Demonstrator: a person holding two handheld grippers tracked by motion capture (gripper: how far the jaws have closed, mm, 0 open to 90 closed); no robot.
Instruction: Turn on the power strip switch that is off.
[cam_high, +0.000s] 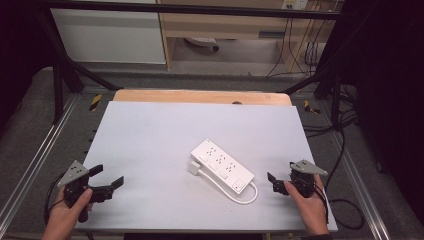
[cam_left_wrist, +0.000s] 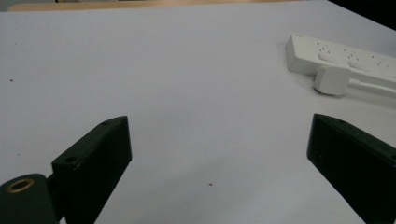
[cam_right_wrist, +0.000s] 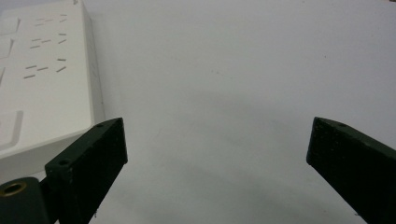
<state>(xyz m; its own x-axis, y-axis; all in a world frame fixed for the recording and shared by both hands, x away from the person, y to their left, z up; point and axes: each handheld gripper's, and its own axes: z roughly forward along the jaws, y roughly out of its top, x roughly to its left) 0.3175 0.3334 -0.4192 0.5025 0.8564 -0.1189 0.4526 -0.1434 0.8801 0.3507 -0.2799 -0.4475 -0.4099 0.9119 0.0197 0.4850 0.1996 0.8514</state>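
Observation:
A white power strip (cam_high: 222, 167) lies slantwise on the pale table mat (cam_high: 150, 135), right of centre. Its white plug (cam_high: 194, 167) rests against its left side, and its cable (cam_high: 248, 198) loops at the near end. My left gripper (cam_high: 108, 176) is held at the near left corner, open, pointing right toward the strip. In the left gripper view the jaws (cam_left_wrist: 219, 123) stand wide over bare mat, with the strip (cam_left_wrist: 341, 58) and plug (cam_left_wrist: 331, 79) far off. My right gripper (cam_high: 274, 182) is open just right of the strip's near end; the right gripper view (cam_right_wrist: 217, 123) shows the strip (cam_right_wrist: 46, 70) beside its left jaw.
A wooden board edge (cam_high: 200, 96) runs along the far side of the mat. Black frame bars (cam_high: 60, 85) stand at both far corners, and metal rails flank the table. Dark cables (cam_high: 345, 150) trail on the floor at right.

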